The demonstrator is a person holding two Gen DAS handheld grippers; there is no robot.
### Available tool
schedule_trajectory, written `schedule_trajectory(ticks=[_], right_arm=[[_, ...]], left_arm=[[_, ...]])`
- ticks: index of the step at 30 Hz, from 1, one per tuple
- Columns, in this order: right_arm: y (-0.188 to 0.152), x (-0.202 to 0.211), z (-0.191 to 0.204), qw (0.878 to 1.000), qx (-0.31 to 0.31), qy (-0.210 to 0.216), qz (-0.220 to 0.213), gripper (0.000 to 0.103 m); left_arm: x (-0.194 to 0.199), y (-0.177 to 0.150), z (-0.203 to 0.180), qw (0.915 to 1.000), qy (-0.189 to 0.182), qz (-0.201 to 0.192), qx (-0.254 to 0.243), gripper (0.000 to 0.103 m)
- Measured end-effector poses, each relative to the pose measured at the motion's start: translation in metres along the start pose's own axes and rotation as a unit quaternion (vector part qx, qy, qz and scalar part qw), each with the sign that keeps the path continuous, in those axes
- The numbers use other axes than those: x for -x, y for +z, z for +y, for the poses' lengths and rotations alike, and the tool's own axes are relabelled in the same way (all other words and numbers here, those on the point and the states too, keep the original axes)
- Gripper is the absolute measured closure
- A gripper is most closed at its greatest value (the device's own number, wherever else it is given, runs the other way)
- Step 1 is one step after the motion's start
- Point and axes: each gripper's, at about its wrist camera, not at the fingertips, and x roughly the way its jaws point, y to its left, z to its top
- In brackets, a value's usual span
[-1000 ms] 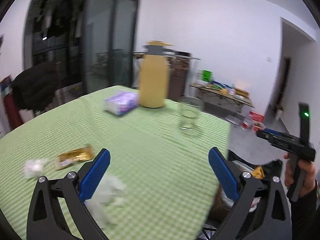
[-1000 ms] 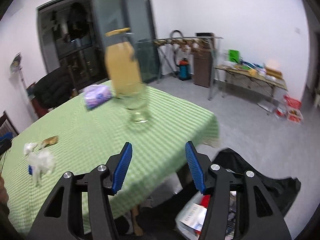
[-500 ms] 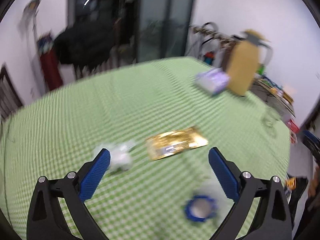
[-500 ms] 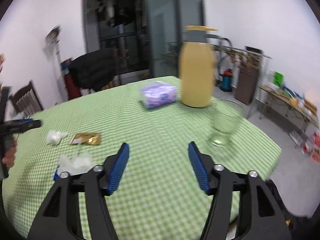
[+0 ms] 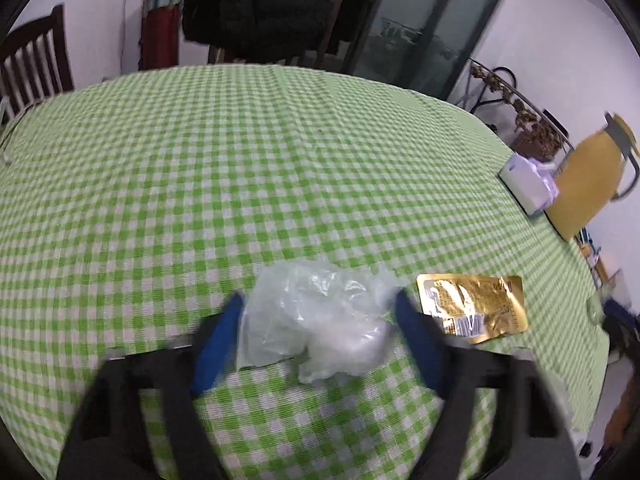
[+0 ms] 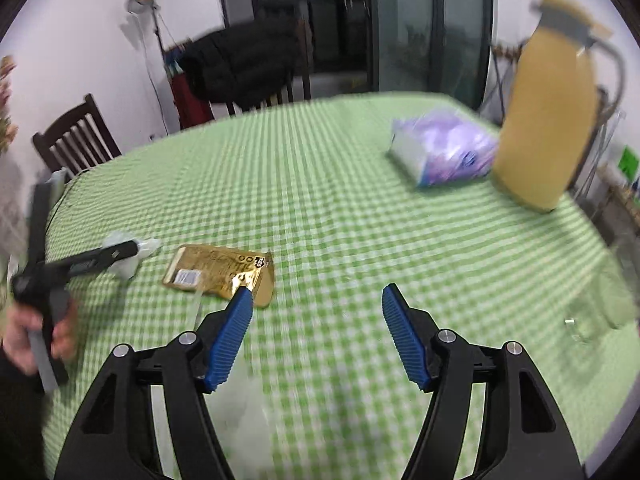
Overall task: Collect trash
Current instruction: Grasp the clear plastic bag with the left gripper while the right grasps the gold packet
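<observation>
Between the left tongs' [image 5: 318, 314] blurred blue pads: crumpled plastic [image 5: 320, 316], flanked at both sides, grip not certain. Just right: gold wrapper [image 5: 472, 306] flat on the cloth [image 5: 280, 160]. Right tongs [image 6: 316, 334]: spread wide, empty, wrapper at left fingertip.

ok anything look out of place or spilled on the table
Nothing spilled. Two bits of litter stand out on the green checked cloth: a crumpled clear plastic bag between the open fingers of the left hand-held gripper, and a flattened gold wrapper beside it. The yellow jug stands upright.
</observation>
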Motion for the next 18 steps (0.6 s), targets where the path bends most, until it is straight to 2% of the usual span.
schedule_trajectory(ticks=[1,2,6,10,13,14,15,16,17,18], right_arm=[[0.008,-0.015,0.002,1.000,-0.006,0.003,0.013,0.038],[0.011,-0.024,0.005,1.000,-0.006,0.001,0.020,0.038],[0.025,-0.059,0.028,0.999,0.027,-0.005,0.039,0.040],[0.037,-0.085,0.037,0.997,0.038,-0.010,0.066,0.059],[0.037,-0.099,0.038,0.996,0.030,-0.004,0.087,0.065],[0.035,-0.104,0.038,0.995,0.024,0.001,0.095,0.074],[0.033,-0.106,0.038,0.995,0.022,0.003,0.099,0.076],[0.032,-0.105,0.039,0.995,0.022,0.003,0.092,0.091],[0.030,-0.106,0.039,0.995,0.020,0.007,0.096,0.099],[0.029,-0.103,0.039,0.996,0.016,0.011,0.092,0.102]], left_arm=[[0.000,-0.002,-0.001,0.9999,-0.013,0.002,-0.005,0.051],[-0.002,-0.002,-0.005,0.9995,-0.031,0.005,-0.001,0.063],[-0.007,-0.002,-0.013,0.9989,-0.040,-0.012,0.022,0.067],[-0.004,-0.001,-0.012,0.9983,-0.050,-0.015,0.026,0.070],[0.007,0.004,-0.011,0.9967,-0.060,-0.037,0.040,0.071],[0.011,0.005,-0.009,0.9963,-0.060,-0.046,0.042,0.071],[0.015,0.006,-0.010,0.9961,-0.056,-0.054,0.043,0.071],[0.016,0.006,-0.012,0.9960,-0.054,-0.059,0.040,0.071],[0.018,0.005,-0.014,0.9961,-0.053,-0.060,0.037,0.071],[0.020,0.005,-0.016,0.9964,-0.051,-0.061,0.032,0.071]])
